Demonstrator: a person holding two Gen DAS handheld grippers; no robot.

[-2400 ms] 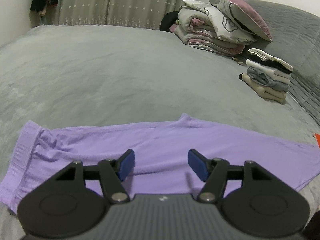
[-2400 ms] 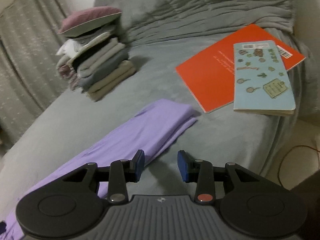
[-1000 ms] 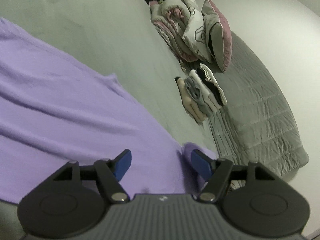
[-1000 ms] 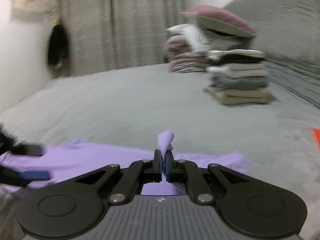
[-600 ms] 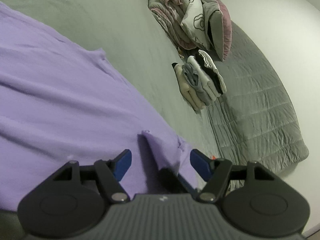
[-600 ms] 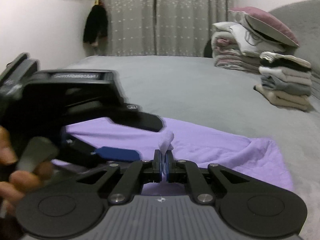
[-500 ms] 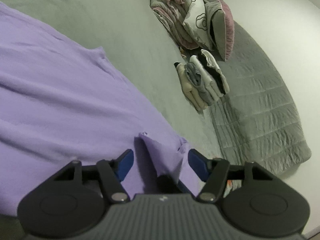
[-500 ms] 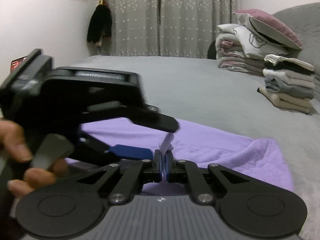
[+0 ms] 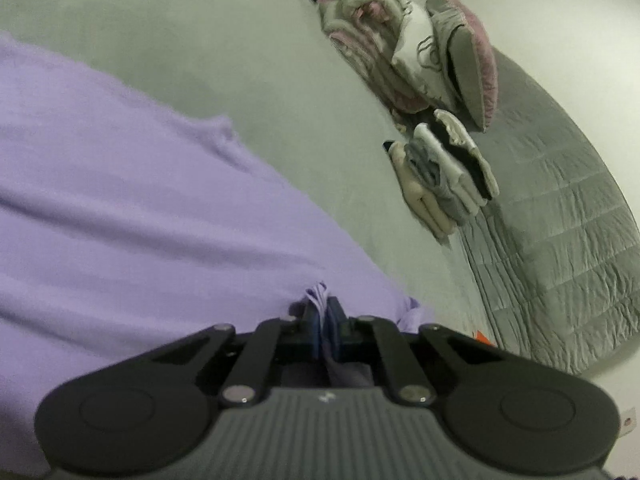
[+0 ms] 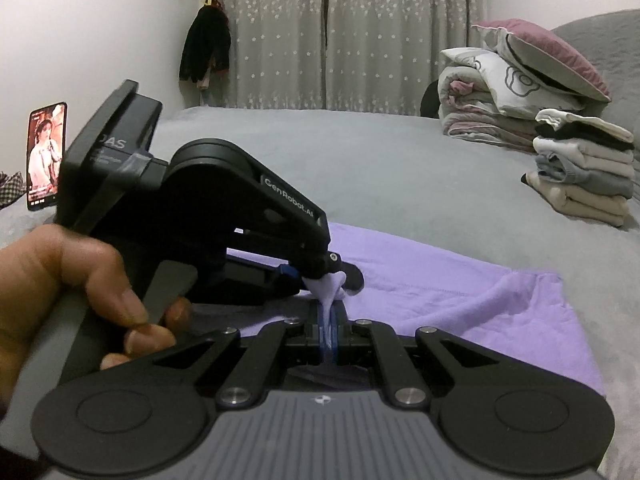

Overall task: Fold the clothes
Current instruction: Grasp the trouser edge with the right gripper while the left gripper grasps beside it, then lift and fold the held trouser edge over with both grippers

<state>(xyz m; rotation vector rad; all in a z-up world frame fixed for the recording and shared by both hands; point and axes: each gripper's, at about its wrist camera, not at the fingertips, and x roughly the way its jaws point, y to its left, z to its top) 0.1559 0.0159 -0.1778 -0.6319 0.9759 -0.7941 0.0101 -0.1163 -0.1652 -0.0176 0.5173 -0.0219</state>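
A: What sits nearest the cameras?

B: The right gripper [image 10: 329, 330], its blue pads pressed together on a pinch of the purple garment [image 10: 460, 300]; a small tuft of cloth pokes up just past the tips. The left gripper [image 9: 325, 322] is clamped the same way on a bunched fold of the same cloth, which shows between its pads and peeks out above them.

A: How do the two stand to each other?

B: From the right wrist view the left gripper reaches in from the left side, its tips meeting the raised cloth just beyond the right one's tips. A hand [image 10: 60, 292] wraps its handle, a finger on the trigger.

A: And the rest of the garment?

B: It lies spread on the grey bed [image 10: 360, 160], running leftward in the left wrist view and rightward in the right wrist view.

A: Any containers?

B: None that I can see. Further off a stack of folded clothes [image 10: 584, 168] rests on the bed, behind it a heap of bedding [image 10: 484, 96] topped by a pillow [image 10: 548, 56]. A lit phone [image 10: 46, 156] stands at the far left; curtains [image 10: 340, 32] hang at the back.

A: What changed from half a second ago?

B: The left gripper's fingers were spread wide around the lifted fold then; now they have closed on it. The right one kept its pinch throughout.
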